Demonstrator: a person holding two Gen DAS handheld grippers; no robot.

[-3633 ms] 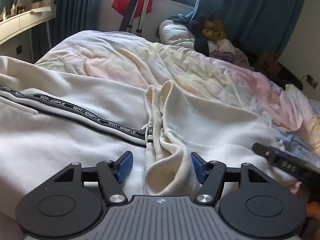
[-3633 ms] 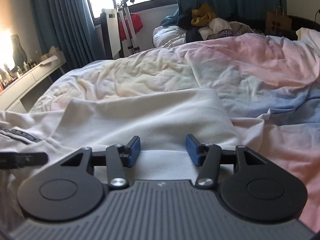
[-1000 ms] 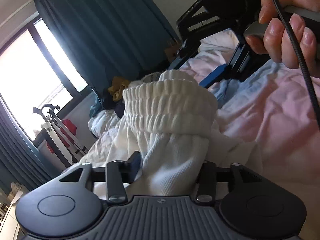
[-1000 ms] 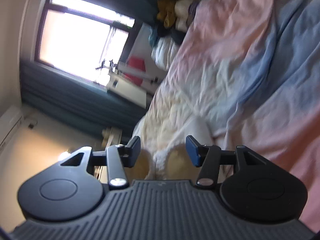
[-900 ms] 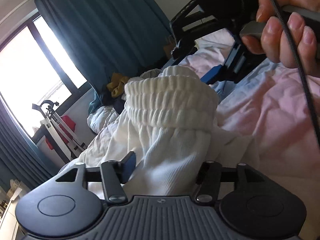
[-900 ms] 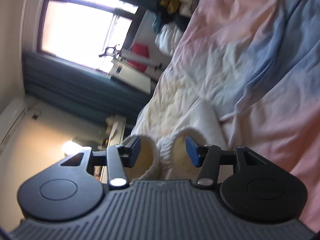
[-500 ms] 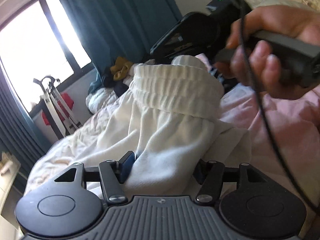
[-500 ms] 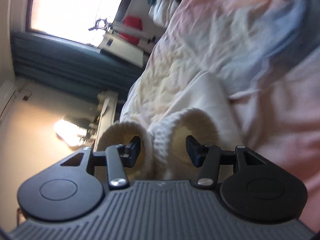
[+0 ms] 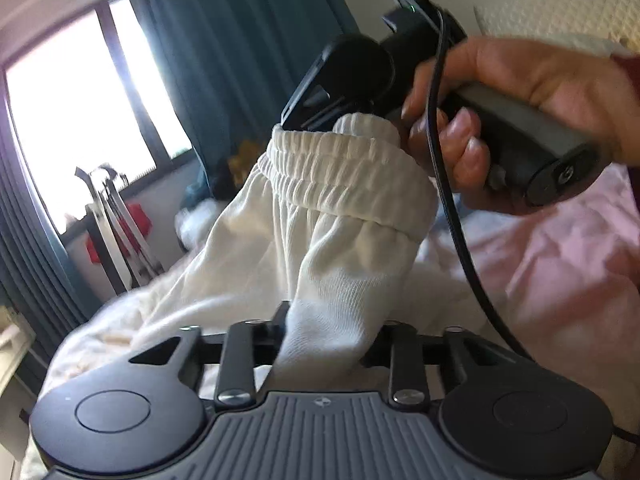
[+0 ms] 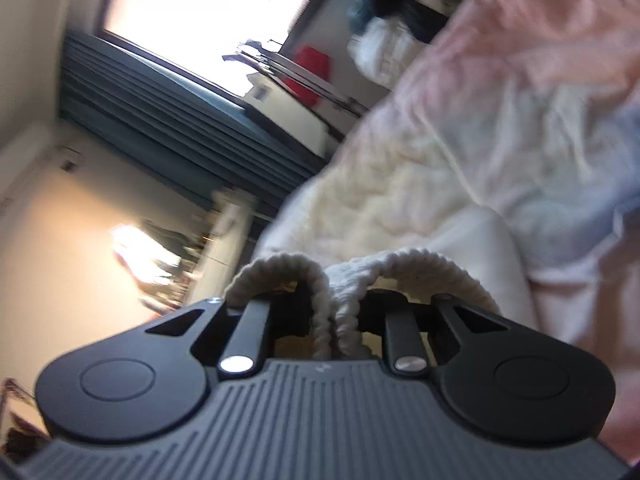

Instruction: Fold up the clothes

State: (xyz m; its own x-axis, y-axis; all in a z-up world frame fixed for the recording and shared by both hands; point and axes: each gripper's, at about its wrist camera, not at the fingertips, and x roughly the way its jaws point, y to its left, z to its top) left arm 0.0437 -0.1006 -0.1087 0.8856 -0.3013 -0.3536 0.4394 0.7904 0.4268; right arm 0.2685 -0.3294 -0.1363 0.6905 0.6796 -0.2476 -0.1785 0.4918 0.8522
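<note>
Left gripper [image 9: 326, 330]: jaws just closed, now clamped on the white garment [image 9: 320, 240] nearest the lens. Right gripper [image 10: 332, 328]: jaws likewise just closed, apparently pinching the ribbed waistband [image 10: 332, 276], though blur obscures the pads. Garment: lifted off the bed [image 9: 560, 272], stretched between both grips, ready for folding over.

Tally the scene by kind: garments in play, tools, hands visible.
White garment: 1, pinched by both tools
Tools: 2, left tool and right tool, both closed on its fabric
Hands: 1, right hand
Total: 4
</note>
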